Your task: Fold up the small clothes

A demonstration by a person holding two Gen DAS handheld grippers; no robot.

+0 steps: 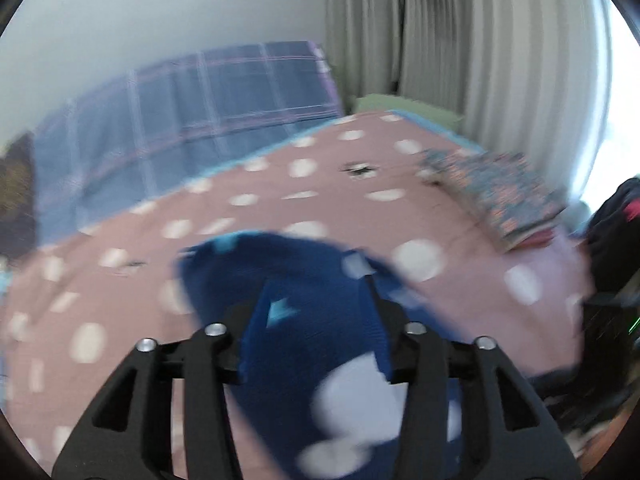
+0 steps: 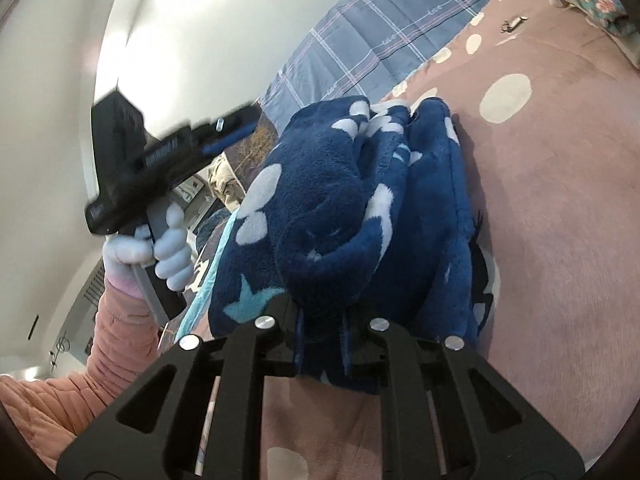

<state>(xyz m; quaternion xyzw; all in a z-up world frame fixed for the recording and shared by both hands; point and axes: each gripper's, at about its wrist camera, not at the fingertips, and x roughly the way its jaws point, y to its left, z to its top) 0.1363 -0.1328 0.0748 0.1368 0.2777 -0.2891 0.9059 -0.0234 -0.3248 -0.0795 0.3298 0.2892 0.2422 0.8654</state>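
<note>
Mid-fold, my right gripper [image 2: 320, 344] pinches the bunched navy fleece garment [image 2: 352, 208] above the spotted pink bedspread [image 2: 560, 240], my left gripper [image 1: 312, 312] half-open and empty beside it; next, lay it flat.

Bundled against the right tongs [image 2: 320, 316]: a navy fleece garment [image 2: 360, 208], blocking the way straight ahead. Open stretch of pink dotted bedspread [image 2: 560, 200] to its right. At the far corner, a floral folded stack [image 1: 496, 192]. Along the wall side, a checked blue blanket [image 1: 192, 120]. Left of the fleece, raised clear of it, the left tongs [image 2: 236, 124] in a gloved hand [image 2: 160, 248].
</note>
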